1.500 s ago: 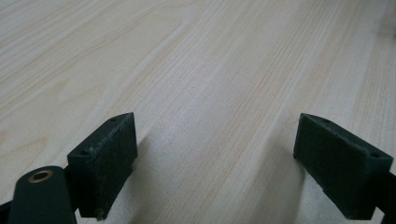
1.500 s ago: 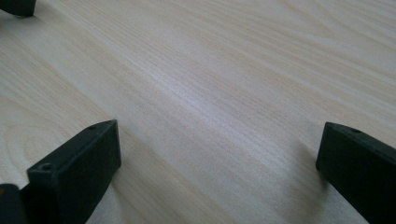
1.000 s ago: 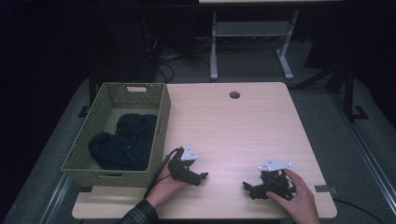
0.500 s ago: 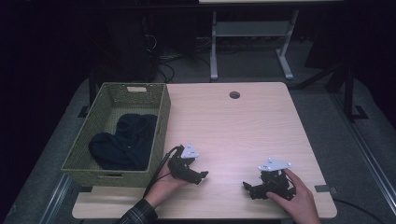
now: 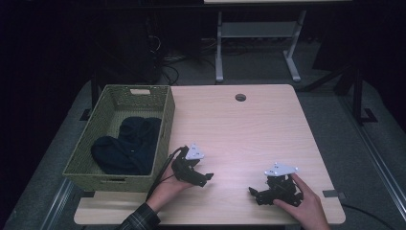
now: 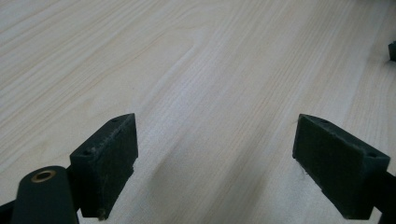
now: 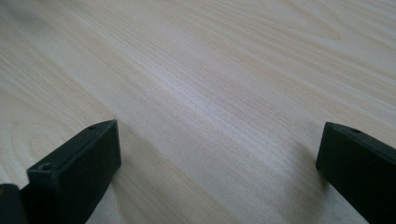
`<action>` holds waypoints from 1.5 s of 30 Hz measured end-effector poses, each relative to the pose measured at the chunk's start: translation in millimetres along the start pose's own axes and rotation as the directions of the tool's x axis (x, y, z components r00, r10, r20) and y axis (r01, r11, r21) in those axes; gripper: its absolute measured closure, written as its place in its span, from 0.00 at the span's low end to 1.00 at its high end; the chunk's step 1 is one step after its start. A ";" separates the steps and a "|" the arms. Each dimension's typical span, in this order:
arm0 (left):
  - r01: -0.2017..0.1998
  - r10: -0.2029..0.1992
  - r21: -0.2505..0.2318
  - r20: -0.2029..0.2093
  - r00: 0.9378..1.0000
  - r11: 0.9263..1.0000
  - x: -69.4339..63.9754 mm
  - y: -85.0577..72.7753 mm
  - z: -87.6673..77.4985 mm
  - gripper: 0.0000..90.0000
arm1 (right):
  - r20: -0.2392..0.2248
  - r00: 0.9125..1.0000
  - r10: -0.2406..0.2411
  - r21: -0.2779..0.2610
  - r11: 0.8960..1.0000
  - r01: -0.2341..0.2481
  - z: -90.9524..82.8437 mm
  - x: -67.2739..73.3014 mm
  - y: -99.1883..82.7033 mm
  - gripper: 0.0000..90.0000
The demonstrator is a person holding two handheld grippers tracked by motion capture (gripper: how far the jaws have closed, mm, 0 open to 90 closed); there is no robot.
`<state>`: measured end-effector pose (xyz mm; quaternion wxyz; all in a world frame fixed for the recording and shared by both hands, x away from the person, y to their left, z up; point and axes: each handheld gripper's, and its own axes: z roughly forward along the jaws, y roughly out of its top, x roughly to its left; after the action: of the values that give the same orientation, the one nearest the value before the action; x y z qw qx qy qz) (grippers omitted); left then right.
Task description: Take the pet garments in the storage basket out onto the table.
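Note:
My left gripper (image 5: pixel 205 178) rests low on the light wooden table (image 5: pixel 239 129) near its front edge, just right of the basket, held by a hand in a plaid sleeve. In the left gripper view the left gripper (image 6: pixel 215 163) has its black jaws wide apart over bare wood. My right gripper (image 5: pixel 254 195) sits at the front right of the table, pointing left. In its own view the right gripper (image 7: pixel 217 168) is open too, nothing between the jaws. A dark piece of clothing (image 5: pixel 127 146) lies inside the green woven basket (image 5: pixel 165 122).
The basket takes up the table's left side. A round cable hole (image 5: pixel 240 97) is near the table's far edge. Behind the table stands a metal frame (image 5: pixel 258 43) on dark floor. A dark corner of the other gripper (image 6: pixel 391 50) shows at the right edge of the left gripper view.

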<state>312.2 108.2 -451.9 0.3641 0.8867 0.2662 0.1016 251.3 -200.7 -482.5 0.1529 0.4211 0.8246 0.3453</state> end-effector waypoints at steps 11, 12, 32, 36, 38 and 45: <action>0.001 -0.001 -0.006 0.004 1.000 1.000 2.9 7.8 -7.1 0.15 | 0.000 1.000 0.000 0.000 1.000 0.000 0.0 0.0 0.0 0.00; 0.001 -0.001 -0.006 0.004 1.000 1.000 2.9 7.8 -7.1 0.15 | 0.000 1.000 0.000 0.000 1.000 0.000 0.0 0.0 0.0 0.00; -0.006 0.006 -0.002 0.014 1.000 1.000 4.0 21.5 -19.1 0.15 | 0.000 1.000 0.001 0.000 1.000 -0.001 0.0 0.1 0.0 0.00; -0.011 0.011 0.006 0.021 1.000 1.000 4.1 24.8 -21.4 0.15 | 0.000 1.000 0.001 -0.001 1.000 -0.001 0.0 0.0 0.0 0.00; -0.013 0.013 0.004 0.023 1.000 1.000 4.2 26.9 -23.6 0.15 | -0.001 1.000 0.001 -0.001 1.000 -0.001 0.1 0.1 0.0 0.00; -0.021 0.021 0.004 0.028 0.999 1.000 4.1 33.4 -28.9 0.15 | -0.002 1.000 0.002 0.000 1.000 -0.002 0.1 0.1 0.1 0.00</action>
<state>318.1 107.7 -407.9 0.3645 0.8917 0.2519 0.0925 251.3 -200.5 -482.4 0.1518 0.4215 0.8243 0.3461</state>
